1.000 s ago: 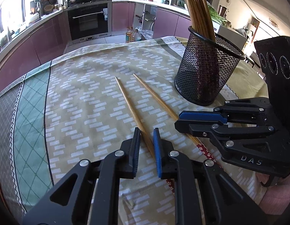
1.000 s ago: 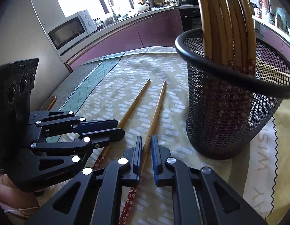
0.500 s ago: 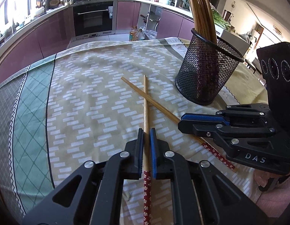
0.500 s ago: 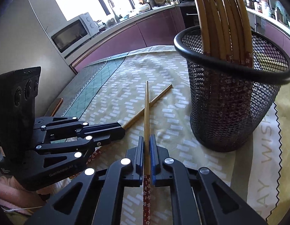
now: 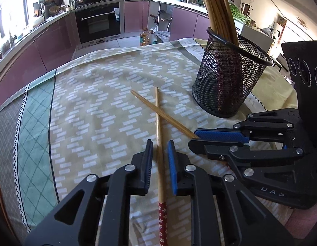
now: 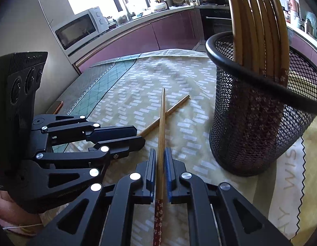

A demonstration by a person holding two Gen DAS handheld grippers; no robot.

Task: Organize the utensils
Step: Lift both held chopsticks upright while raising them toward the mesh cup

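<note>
The right tongs (image 6: 160, 164) clamp the right chopstick (image 6: 163, 119); the left tongs (image 5: 160, 153), just eased open, loosely straddle the left chopstick (image 5: 157, 123). The sticks lie crossed; lifting either could drag its mate.

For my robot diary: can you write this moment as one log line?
left gripper: just opening, loose around chopstick | right gripper: shut on other chopstick | chopsticks crossed | mesh holder: upright, holds more chopsticks

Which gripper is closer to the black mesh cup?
Right. The right gripper sits beside the mesh cup; the left gripper, jaws just opened around a chopstick, is farther off.
</note>
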